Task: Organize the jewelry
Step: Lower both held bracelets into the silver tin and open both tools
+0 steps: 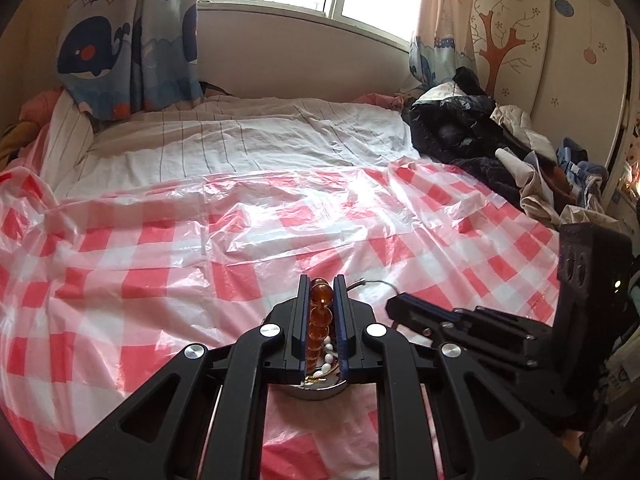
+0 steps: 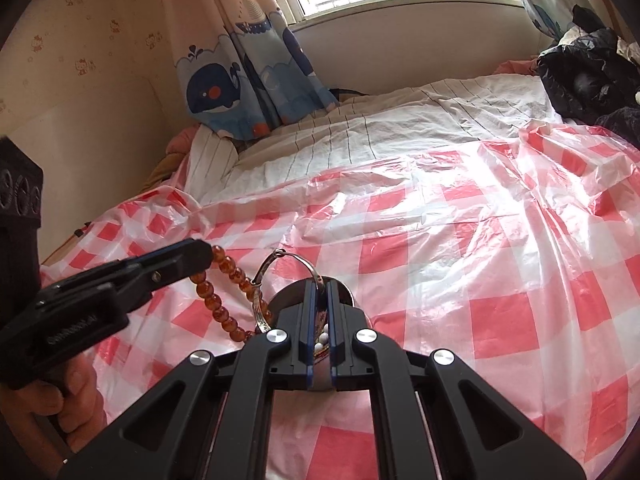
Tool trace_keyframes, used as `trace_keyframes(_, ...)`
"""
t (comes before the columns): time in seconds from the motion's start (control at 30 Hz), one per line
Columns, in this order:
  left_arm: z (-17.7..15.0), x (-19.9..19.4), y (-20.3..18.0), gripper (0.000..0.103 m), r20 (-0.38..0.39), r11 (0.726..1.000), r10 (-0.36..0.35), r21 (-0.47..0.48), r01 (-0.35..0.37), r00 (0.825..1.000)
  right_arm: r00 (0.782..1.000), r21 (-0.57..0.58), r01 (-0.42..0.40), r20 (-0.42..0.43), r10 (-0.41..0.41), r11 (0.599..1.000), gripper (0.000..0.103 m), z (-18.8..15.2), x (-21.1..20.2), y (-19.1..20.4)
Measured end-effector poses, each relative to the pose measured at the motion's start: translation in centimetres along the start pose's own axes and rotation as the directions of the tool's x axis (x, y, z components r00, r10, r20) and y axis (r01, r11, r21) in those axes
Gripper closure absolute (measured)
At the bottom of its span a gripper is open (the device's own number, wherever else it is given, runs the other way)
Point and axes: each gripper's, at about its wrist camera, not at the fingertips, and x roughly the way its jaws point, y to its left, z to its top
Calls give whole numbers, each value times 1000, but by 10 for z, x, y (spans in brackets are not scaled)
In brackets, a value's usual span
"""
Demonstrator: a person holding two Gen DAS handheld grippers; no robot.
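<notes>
My left gripper (image 1: 322, 280) is shut on an amber bead bracelet (image 1: 320, 312), held above a round metal dish (image 1: 320, 390) that holds white beads and a gold chain. In the right wrist view the left gripper (image 2: 200, 256) holds the bracelet (image 2: 220, 308), which hangs in a loop to the dish. My right gripper (image 2: 320, 286) is shut on a silver bangle (image 2: 264, 276) that rises from the dish (image 2: 280, 300). The right gripper's fingers (image 1: 404, 306) show at the right in the left wrist view.
The dish sits on a red-and-white checked plastic sheet (image 1: 160, 248) over a bed. A white striped sheet (image 1: 240, 140) lies beyond. Dark clothes (image 1: 460, 132) are piled at the right. Whale curtains (image 1: 120, 48) and a window are behind.
</notes>
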Motion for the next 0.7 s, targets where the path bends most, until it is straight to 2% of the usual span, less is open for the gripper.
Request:
trace_keyframes(0.07, 0, 16, 2, 92, -46, 1000, 3, -3, -3, 999, 999, -18, 3, -40, -3, 1000, 96, 0, 14, 2)
trace_keyframes(0.13, -6, 47, 8, 91, -170, 1000, 27, -9, -29, 985, 989, -62, 14, -147, -23, 998, 86, -4, 38, 6)
trace_keyframes(0.17, -10, 55, 12, 91, -198, 999, 33, -13, -37, 980, 986, -66, 49, -156, -59, 997, 74, -8, 43, 5)
trace_keyframes(0.2, -15, 59, 15, 89, -214, 999, 32, -14, -36, 976, 985, -59, 63, -160, -72, 996, 73, -10, 43, 2)
trace_keyframes(0.33, -22, 47, 26, 78, -201, 998, 32, -38, -40, 979, 988, -43, 87, -125, -92, 995, 72, -4, 29, -5)
trace_keyframes(0.53, -26, 17, 45, 73, -176, 994, 61, -74, -75, 982, 992, -16, 62, -114, -63, 998, 64, -5, 13, -8)
trace_keyframes(0.7, -39, 5, 47, 73, -198, 993, 78, -66, -93, 977, 991, -4, 40, -128, -40, 999, 56, -13, 2, -7)
